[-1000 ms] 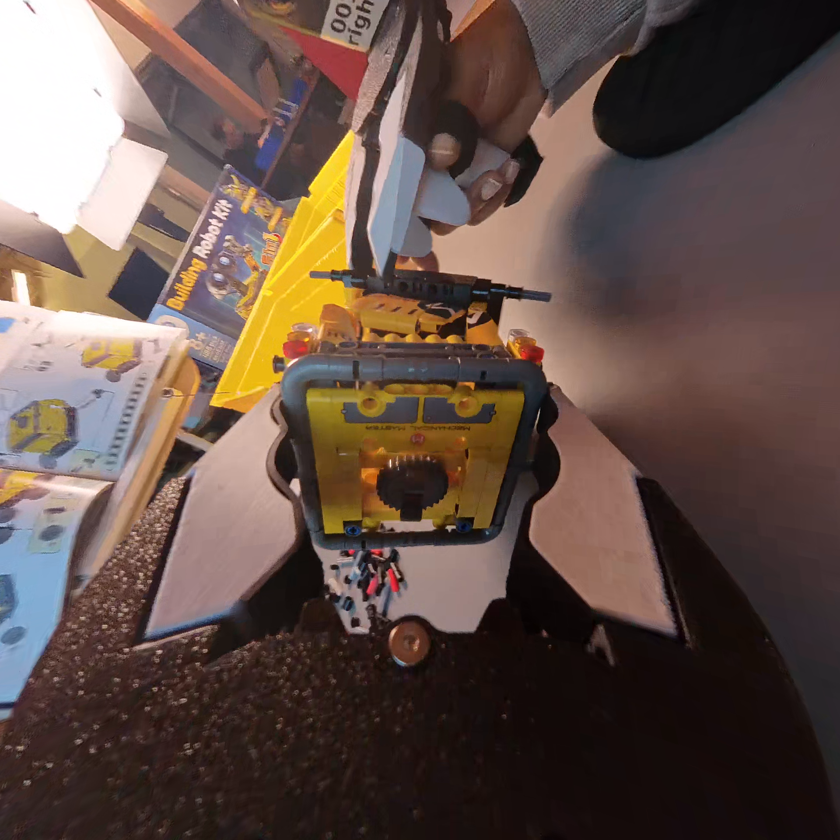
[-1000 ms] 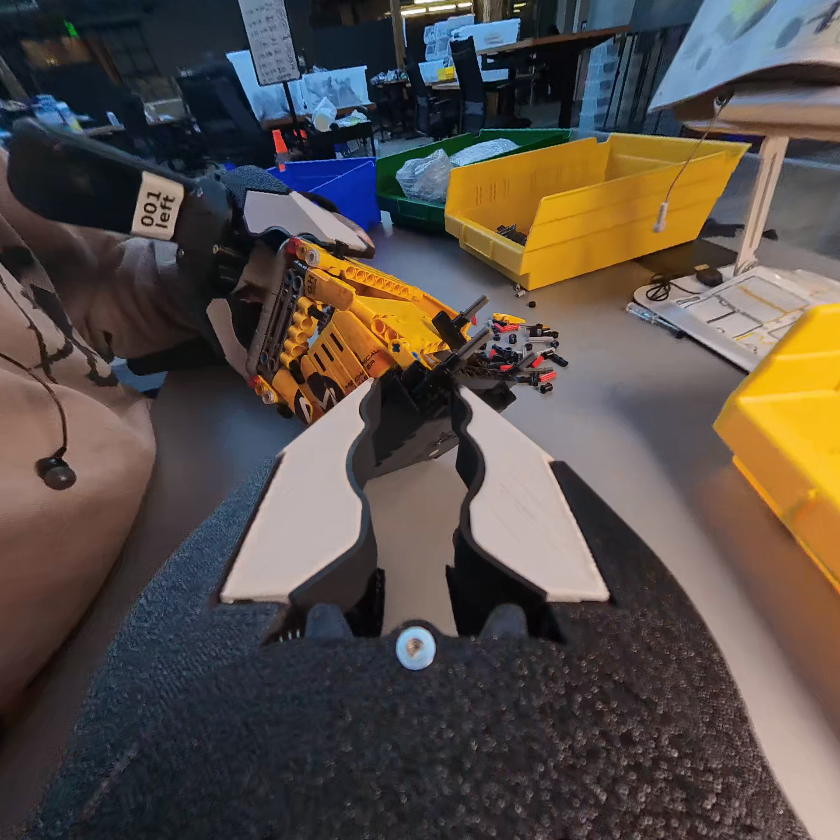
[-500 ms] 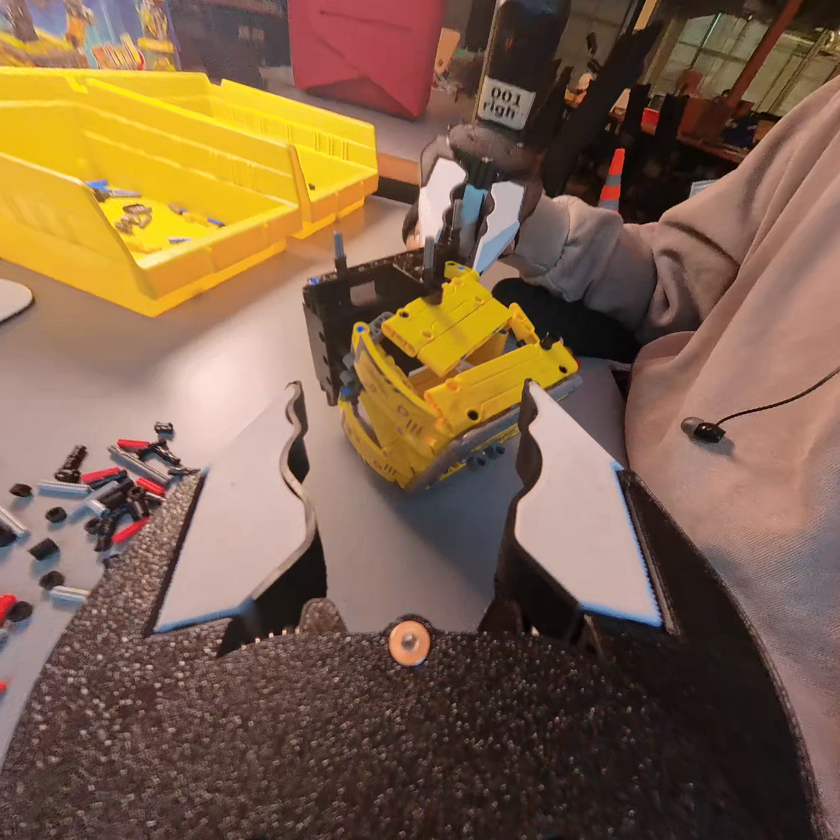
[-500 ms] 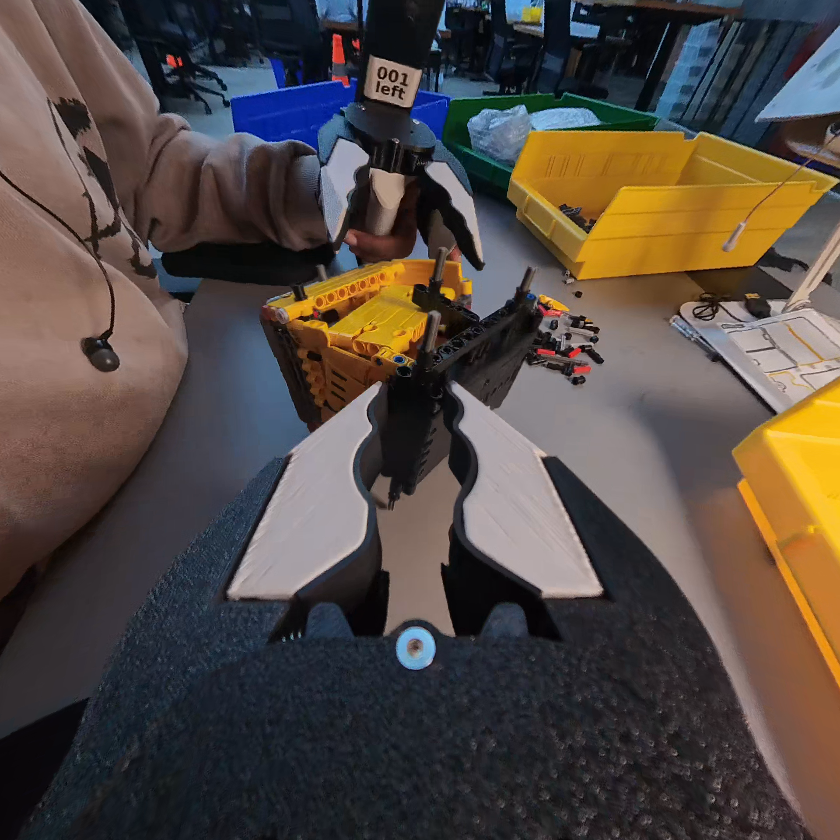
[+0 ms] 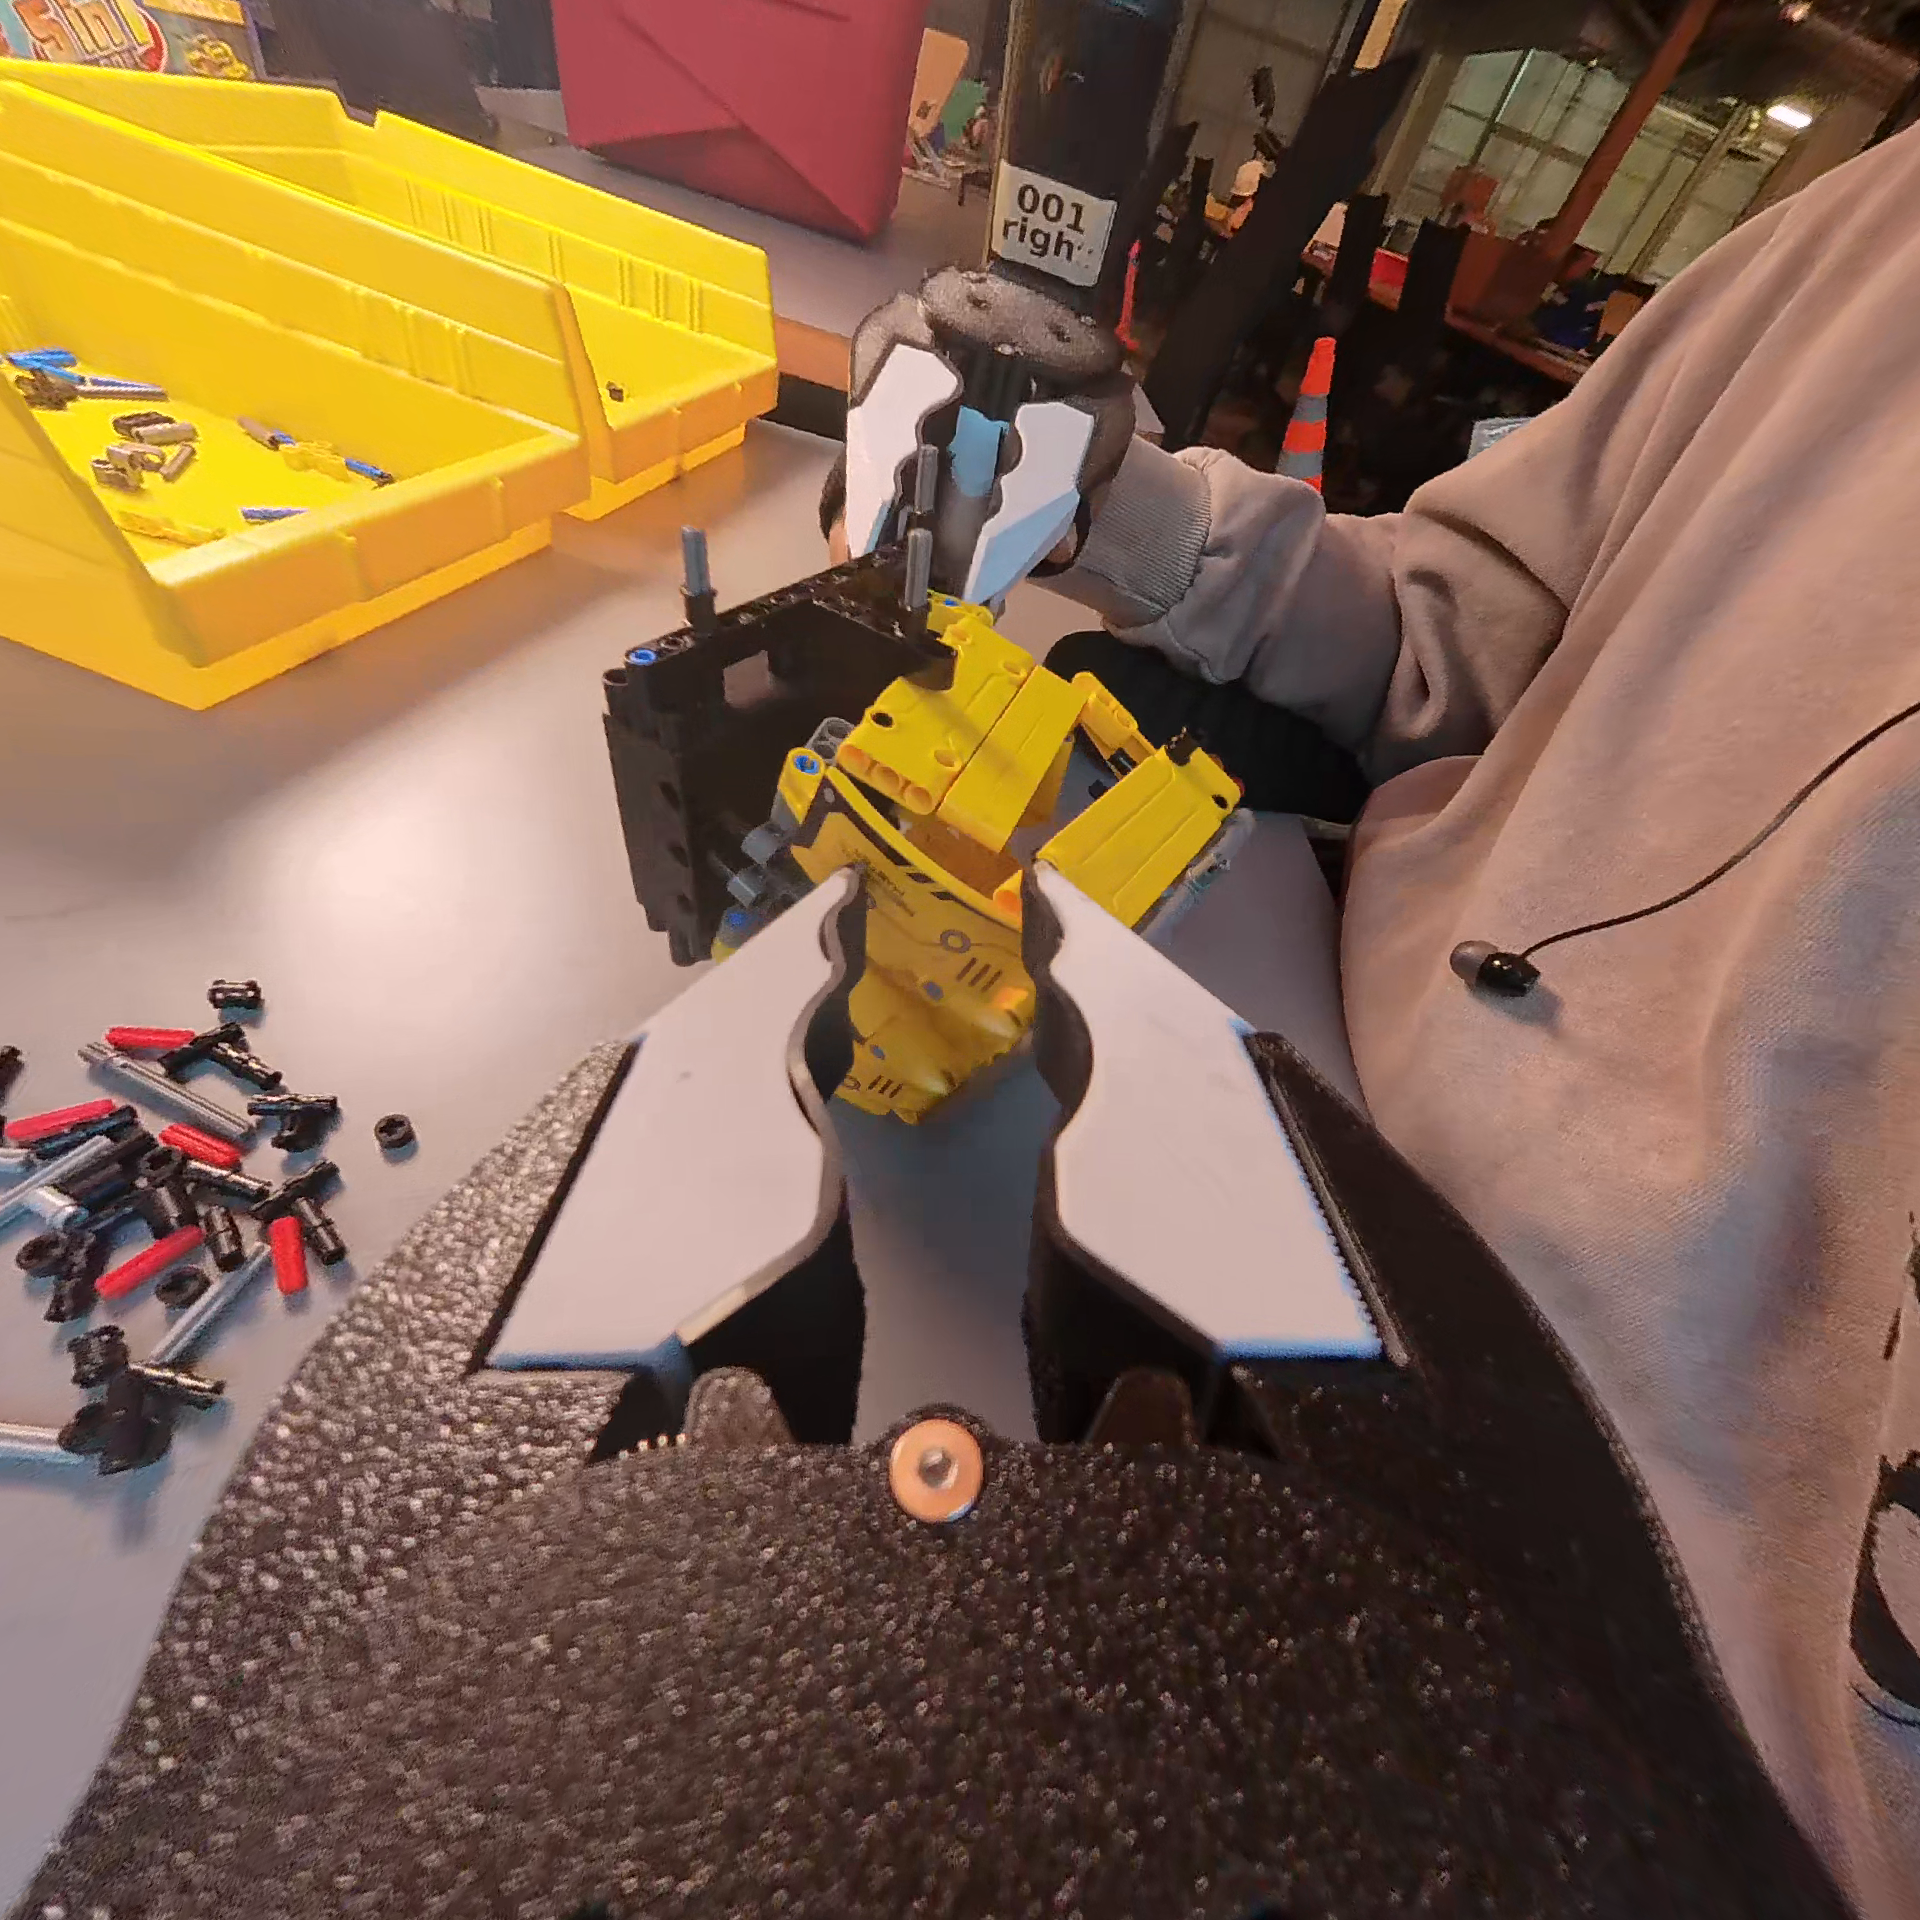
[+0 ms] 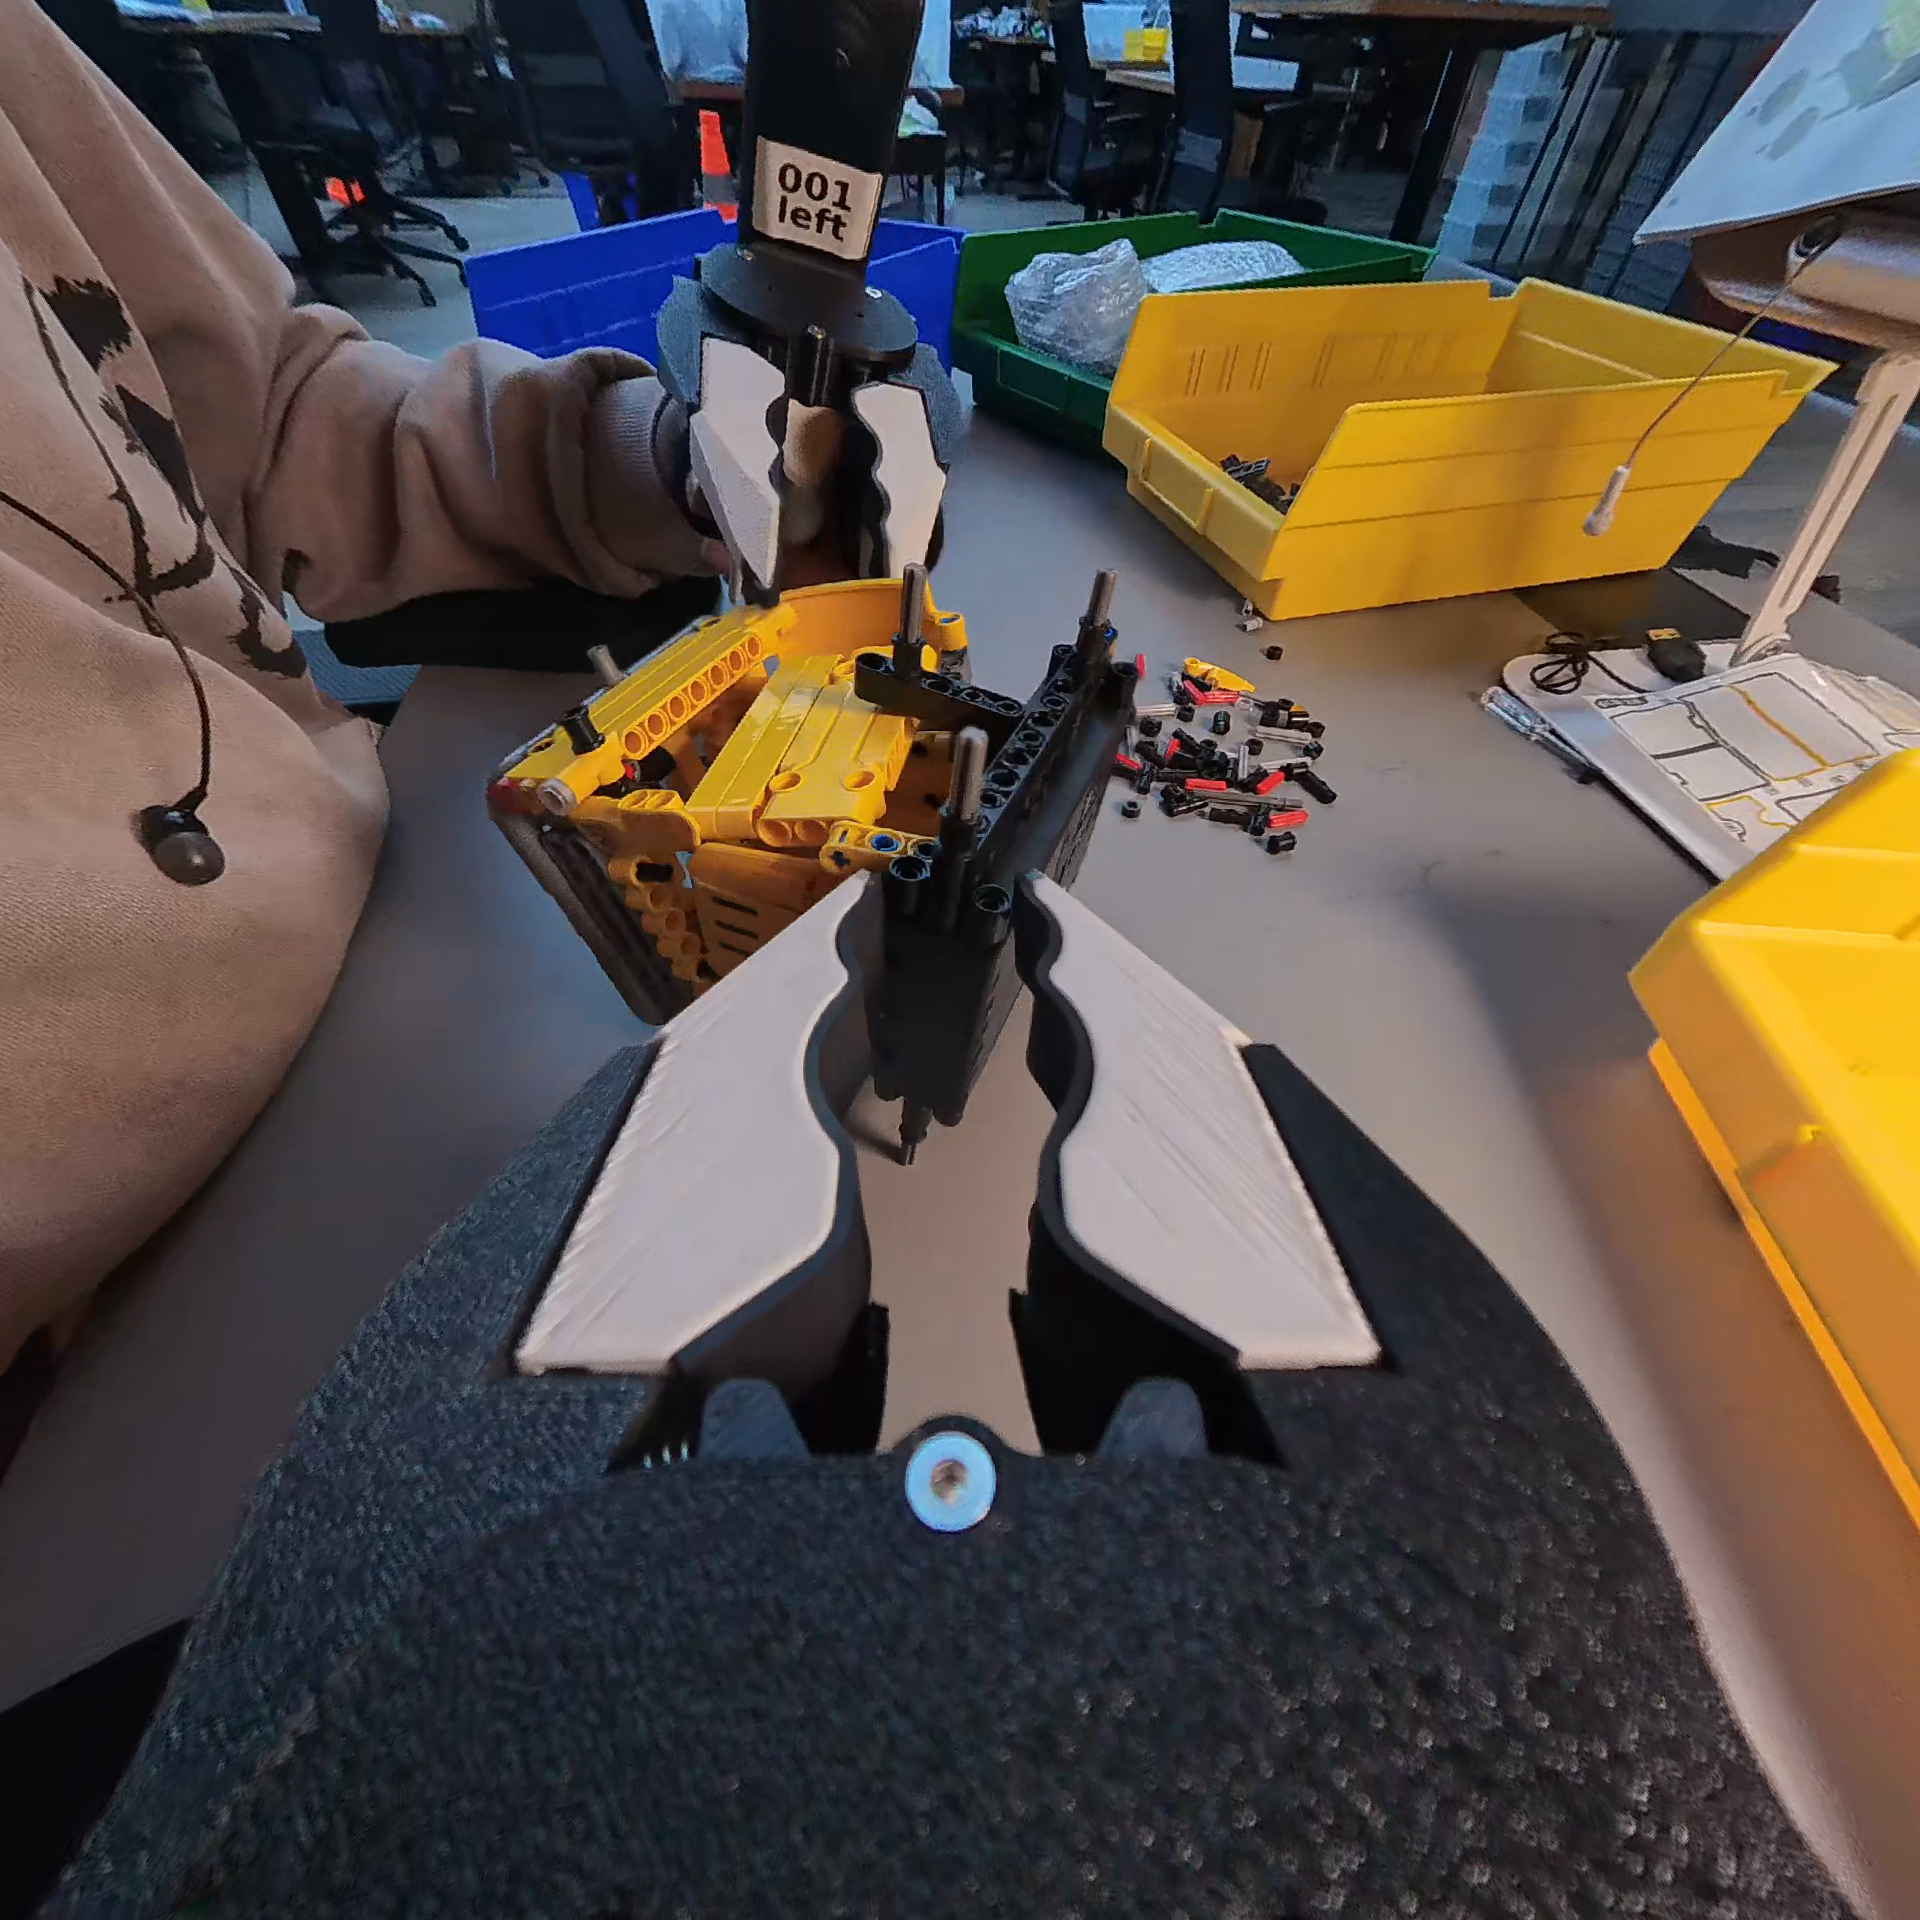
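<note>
A yellow brick model (image 5: 935, 966) with a black beam frame (image 5: 748, 717) on one side stands on the grey table (image 5: 364, 852). My left gripper (image 5: 943, 883) is shut on the model's near yellow end. It also shows in the right wrist view (image 6: 831, 561), its tips at the model's far yellow rim (image 6: 821, 597). My right gripper (image 6: 943, 894) is shut on the near end of the black frame (image 6: 935, 987), which has grey axles sticking up. The right gripper also shows in the left wrist view (image 5: 961, 509), at the frame's far end.
Loose red, black and grey pins (image 5: 156, 1174) (image 6: 1216, 758) lie beside the model. Yellow bins (image 5: 312, 468) (image 6: 1455, 468) (image 6: 1818, 1039), a green bin (image 6: 1195, 260) and a blue bin (image 6: 582, 281) ring the table. An instruction sheet (image 6: 1714, 748) lies at the right. A person's sleeve (image 6: 436, 468) is close. The left gripper's tips are roughly 11 cm from the right gripper's.
The left gripper let go of the tilted model, opened wide, then closed on its yellow end. The model now stands on the table. The right gripper kept its hold on the black frame.
</note>
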Available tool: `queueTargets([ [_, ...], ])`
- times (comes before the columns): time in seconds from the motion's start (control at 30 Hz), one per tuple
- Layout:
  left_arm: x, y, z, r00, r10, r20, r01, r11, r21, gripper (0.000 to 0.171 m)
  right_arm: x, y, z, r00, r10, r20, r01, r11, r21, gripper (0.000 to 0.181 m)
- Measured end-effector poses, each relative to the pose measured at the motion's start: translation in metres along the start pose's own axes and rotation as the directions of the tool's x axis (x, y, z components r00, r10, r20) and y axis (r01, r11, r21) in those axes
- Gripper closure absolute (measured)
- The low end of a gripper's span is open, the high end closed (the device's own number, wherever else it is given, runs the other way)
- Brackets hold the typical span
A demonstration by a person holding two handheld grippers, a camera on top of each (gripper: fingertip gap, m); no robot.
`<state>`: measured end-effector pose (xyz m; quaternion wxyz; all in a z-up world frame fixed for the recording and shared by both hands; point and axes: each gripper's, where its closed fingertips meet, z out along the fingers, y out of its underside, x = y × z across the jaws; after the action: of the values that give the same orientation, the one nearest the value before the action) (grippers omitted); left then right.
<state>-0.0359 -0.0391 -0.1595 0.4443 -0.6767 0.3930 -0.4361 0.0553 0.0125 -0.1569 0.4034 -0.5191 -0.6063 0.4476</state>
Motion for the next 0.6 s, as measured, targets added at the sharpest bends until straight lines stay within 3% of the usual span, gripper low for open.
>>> queueTargets([
  [0.17, 0.005, 0.000, -0.006, 0.998, -0.036, -0.058, 0.036, 0.999, 0.004, 0.145, 0.001, -0.001, 0.004, 0.999, 0.041, 0.015, -0.041, 0.999, 0.026, 0.159],
  [0.27, 0.007, -0.016, -0.015, 0.994, -0.046, -0.095, 0.055, 0.994, 0.090, 0.141, 0.003, -0.001, 0.006, 0.999, 0.048, 0.010, -0.049, 0.998, 0.033, 0.159],
  [0.33, -0.005, -0.026, -0.019, 0.998, -0.056, -0.033, 0.061, 0.988, 0.142, 0.133, 0.005, -0.002, 0.005, 0.999, 0.039, -0.002, -0.039, 0.999, 0.036, 0.159],
  [0.43, -0.027, -0.024, -0.016, 0.994, -0.012, 0.107, -0.001, 0.993, 0.119, 0.116, 0.005, -0.017, -0.003, 1.000, 0.025, 0.000, -0.025, 0.996, 0.084, 0.156],
  [0.6, -0.026, -0.036, 0.008, 0.994, 0.086, 0.060, -0.088, 0.995, 0.035, 0.105, -0.001, -0.059, -0.011, 0.996, -0.091, -0.019, 0.092, 0.993, 0.070, 0.154],
])
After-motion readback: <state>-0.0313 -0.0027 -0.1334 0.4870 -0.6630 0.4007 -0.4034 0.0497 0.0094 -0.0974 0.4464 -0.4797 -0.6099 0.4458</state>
